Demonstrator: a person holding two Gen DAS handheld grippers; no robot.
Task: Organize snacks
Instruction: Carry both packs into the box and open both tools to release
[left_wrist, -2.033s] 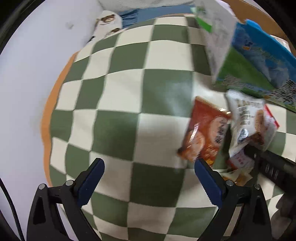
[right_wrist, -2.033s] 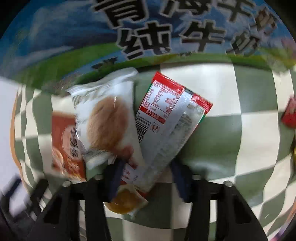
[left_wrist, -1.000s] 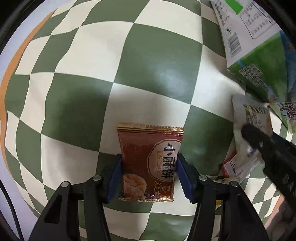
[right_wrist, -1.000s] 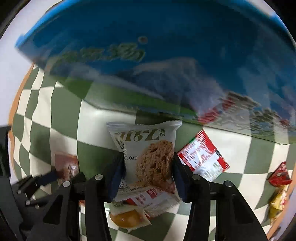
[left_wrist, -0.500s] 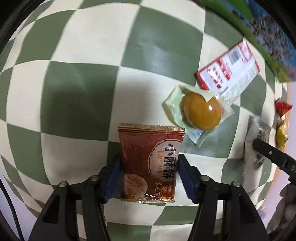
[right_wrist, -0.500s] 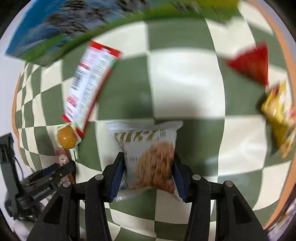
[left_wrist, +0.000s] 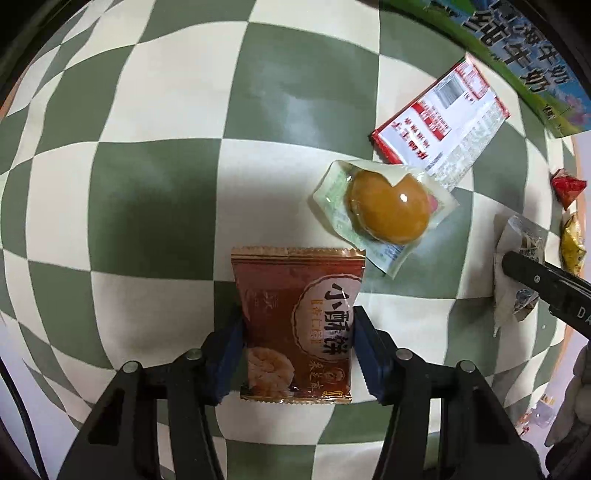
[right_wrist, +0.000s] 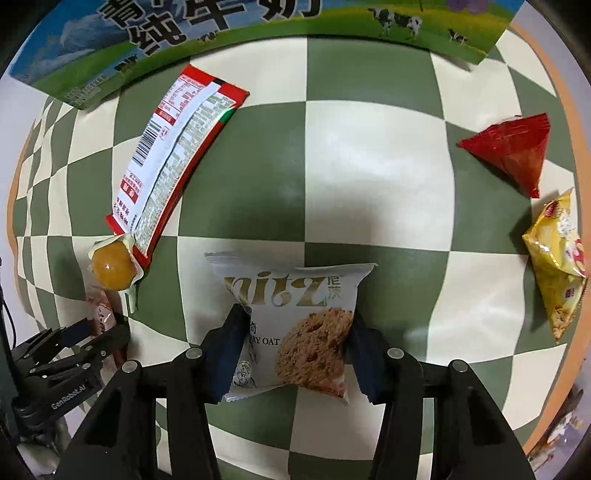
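My left gripper (left_wrist: 297, 325) is shut on a brown biscuit packet (left_wrist: 299, 317) and holds it over the green-and-cream checked cloth (left_wrist: 155, 192). My right gripper (right_wrist: 293, 328) is shut on a white oat cookie packet (right_wrist: 291, 328). A clear-wrapped yellow cake (left_wrist: 384, 210) lies just right of the brown packet, its corner under a red-and-white packet (left_wrist: 439, 122) lying back side up. In the right wrist view the cake (right_wrist: 110, 269) and the red-and-white packet (right_wrist: 173, 147) lie at the left, with the left gripper (right_wrist: 70, 347) below them.
A blue-and-green milk carton box (right_wrist: 258, 26) lies along the far edge. A red triangular packet (right_wrist: 513, 151) and a yellow packet (right_wrist: 557, 258) lie at the right, near the cloth's orange border (right_wrist: 565, 92). The right gripper's arm (left_wrist: 546, 291) crosses the left view's right side.
Both grippers closed on their packets about a second ago and have lifted them off the pile. The right gripper has carried the oat packet rightward, uncovering the cake and the red-and-white packet.
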